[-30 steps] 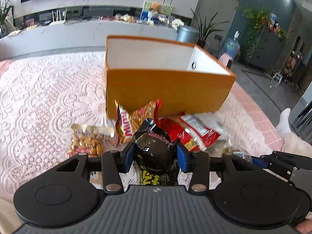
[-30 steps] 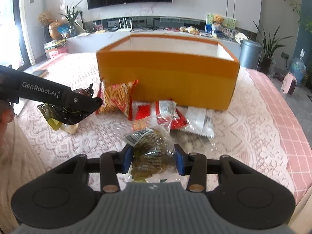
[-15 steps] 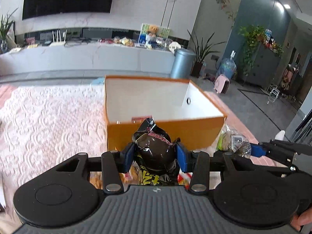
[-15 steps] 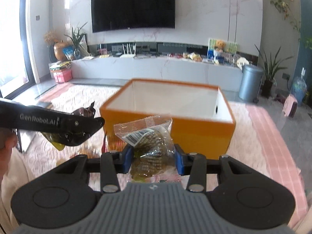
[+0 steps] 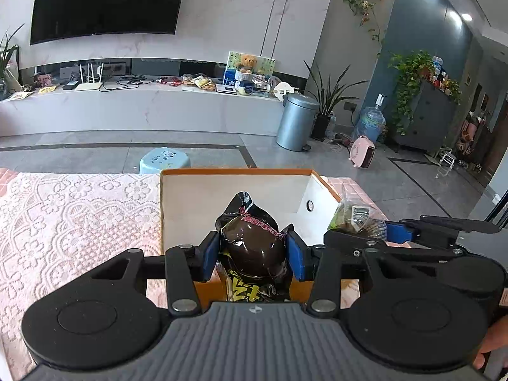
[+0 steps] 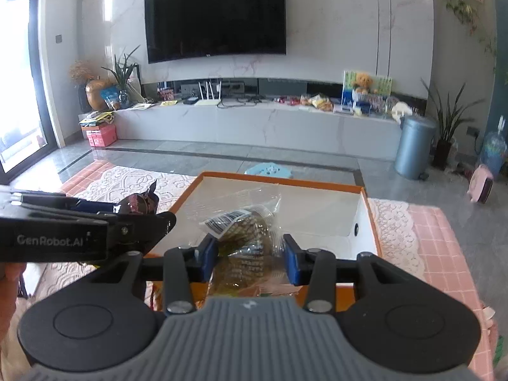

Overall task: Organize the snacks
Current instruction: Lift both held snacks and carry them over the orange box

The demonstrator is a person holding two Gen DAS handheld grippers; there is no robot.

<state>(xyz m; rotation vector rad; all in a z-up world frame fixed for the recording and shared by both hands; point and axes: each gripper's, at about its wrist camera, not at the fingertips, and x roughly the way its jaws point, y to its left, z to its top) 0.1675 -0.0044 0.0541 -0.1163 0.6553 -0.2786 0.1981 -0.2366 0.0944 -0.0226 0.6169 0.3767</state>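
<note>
The box (image 5: 177, 209) is showing orange outside and white inside. A glossy dark brown packet (image 5: 254, 247) is bearing pink lettering above yellow print. A clear packet (image 6: 247, 231) is showing greenish contents. White lace (image 5: 70, 222) is covering the pink checked table (image 6: 444, 254).

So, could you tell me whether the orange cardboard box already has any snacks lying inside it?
No, the orange cardboard box shows only its bare white floor and walls in the right wrist view.

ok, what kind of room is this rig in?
Looks like a home living room: a big wall-mounted TV above a long low media console, houseplants, and a lace-covered table in front.
</note>
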